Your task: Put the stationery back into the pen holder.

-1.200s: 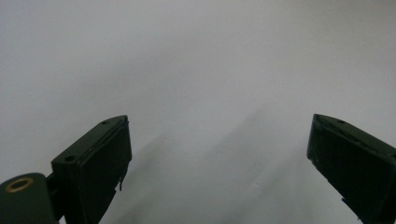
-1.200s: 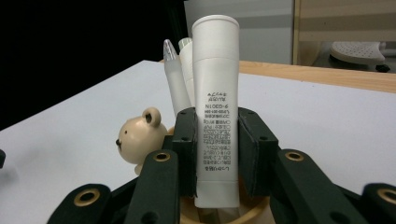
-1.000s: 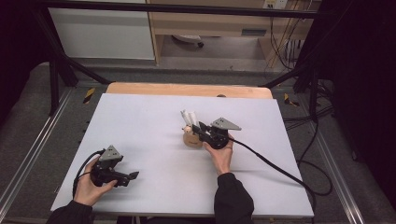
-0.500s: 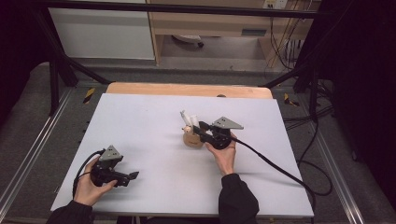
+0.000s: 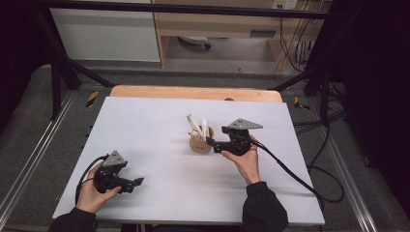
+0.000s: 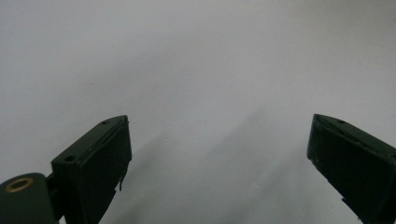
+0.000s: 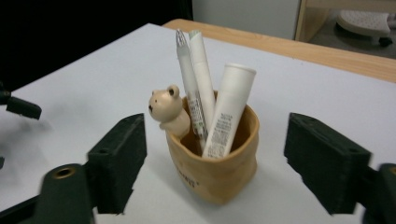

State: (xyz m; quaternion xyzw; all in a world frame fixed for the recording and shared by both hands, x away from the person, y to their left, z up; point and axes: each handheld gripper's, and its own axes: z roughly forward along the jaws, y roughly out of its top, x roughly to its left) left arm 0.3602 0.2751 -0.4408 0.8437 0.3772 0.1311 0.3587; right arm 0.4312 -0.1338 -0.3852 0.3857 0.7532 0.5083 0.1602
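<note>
At the near left of the white table (image 5: 145, 125), the left tongs (image 5: 138, 181) rest in the person's left hand (image 5: 89, 195), jaws spread wide over bare tabletop with nothing between them. Toward the middle stands a tan holder (image 7: 215, 161) with a small bear figure (image 7: 166, 109) on its rim, holding two white pens (image 7: 194, 79) and a white tube (image 7: 229, 109). Just to its right, the right tongs (image 5: 211, 141) point at it; their jaws have just been opening and stand wide on either side of the holder, clear of it.

A tan pen cup (image 7: 215, 158) with a small bear figure (image 7: 166, 108) on its rim stands upright on the surface just ahead of the right tongs (image 7: 215, 163), between their open jaws, holding two white pens (image 7: 194, 84) and a white tube (image 7: 229, 109), all leaning.
</note>
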